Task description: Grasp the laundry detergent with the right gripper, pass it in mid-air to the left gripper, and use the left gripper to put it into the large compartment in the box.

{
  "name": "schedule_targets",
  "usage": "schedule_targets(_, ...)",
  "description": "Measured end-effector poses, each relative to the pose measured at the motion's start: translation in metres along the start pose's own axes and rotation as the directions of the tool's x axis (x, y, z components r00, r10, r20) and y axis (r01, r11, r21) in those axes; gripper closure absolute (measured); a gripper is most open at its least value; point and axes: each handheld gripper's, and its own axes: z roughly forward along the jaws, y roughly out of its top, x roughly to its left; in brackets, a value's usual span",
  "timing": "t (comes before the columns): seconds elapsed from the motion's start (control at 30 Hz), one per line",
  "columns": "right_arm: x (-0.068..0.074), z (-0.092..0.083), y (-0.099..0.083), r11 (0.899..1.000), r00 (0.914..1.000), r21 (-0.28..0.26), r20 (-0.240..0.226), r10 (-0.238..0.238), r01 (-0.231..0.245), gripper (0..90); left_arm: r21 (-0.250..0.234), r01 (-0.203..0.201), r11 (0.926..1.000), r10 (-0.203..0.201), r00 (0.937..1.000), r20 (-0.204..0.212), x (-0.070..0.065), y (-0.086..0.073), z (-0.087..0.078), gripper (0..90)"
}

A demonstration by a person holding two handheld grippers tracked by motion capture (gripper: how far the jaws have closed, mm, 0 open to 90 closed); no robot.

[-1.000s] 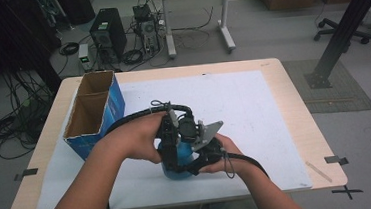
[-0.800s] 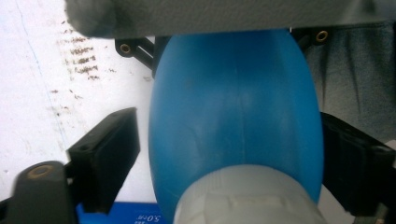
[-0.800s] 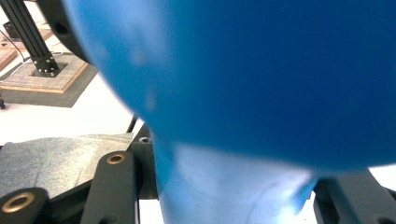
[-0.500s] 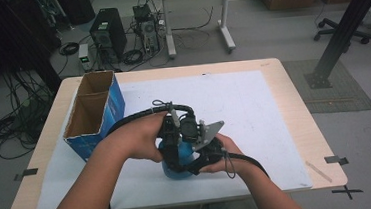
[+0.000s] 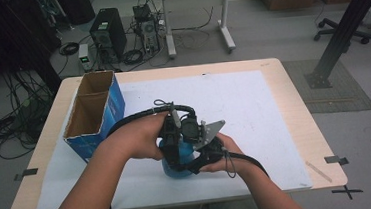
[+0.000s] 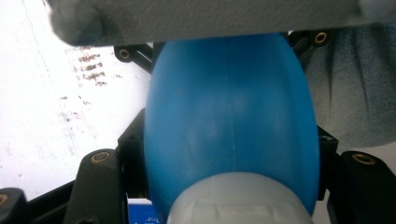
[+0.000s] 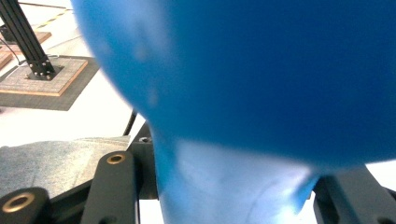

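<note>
A blue egg-shaped squeeze bottle (image 5: 170,164) with a pale cap (image 6: 238,201) stands near the table's front edge, between both hands. My left gripper (image 5: 173,153) reaches down onto it from the far side. Its jaws have just been closing, and in the left gripper view they press both flanks of the blue body (image 6: 229,116). My right gripper (image 5: 192,162) comes in from the right, its grey plate (image 5: 211,131) on top. In the right gripper view the bottle (image 7: 261,70) looms close, and the jaws are shut on its narrow lower part.
An open cardboard box (image 5: 94,114) with blue sides stands at the table's left. A white sheet (image 5: 253,104) covers most of the wooden table (image 5: 293,91). Black cables trail from both grippers across the sheet.
</note>
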Motion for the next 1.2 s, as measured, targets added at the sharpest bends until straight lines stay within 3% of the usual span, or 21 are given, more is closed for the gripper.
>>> schedule_targets(0.63,0.0003,-0.0030,0.0022,1.000,0.9998,-0.016,0.020,-0.001,0.001,44.2,0.025,-0.006,0.9997,0.006,0.9997,-0.023,-0.0012,0.0036,-0.0050,39.0)
schedule_targets(0.73,0.0002,-0.0021,0.0015,1.000,0.9992,-0.020,0.039,0.013,-0.012,39.4,0.035,-0.014,0.9993,0.015,0.9990,-0.041,-0.0025,0.0057,-0.0057,39.1)
schedule_targets(0.8,0.0008,-0.0005,0.0005,1.000,0.9989,-0.013,0.045,0.012,-0.011,33.0,0.037,0.000,0.9993,0.001,0.9993,-0.039,-0.0020,0.0060,-0.0056,39.1)
schedule_targets(0.9,0.0027,0.0012,-0.0004,1.000,0.9987,-0.012,0.047,0.021,-0.020,30.6,0.046,0.004,0.9989,-0.003,0.9994,-0.034,-0.0013,0.0063,-0.0062,39.1)
schedule_targets(1.2,0.0040,-0.0058,-0.0016,0.997,0.9967,-0.066,0.060,0.054,-0.050,20.5,0.038,0.007,0.9992,-0.005,0.9992,-0.041,0.0008,0.0046,-0.0081,39.1)
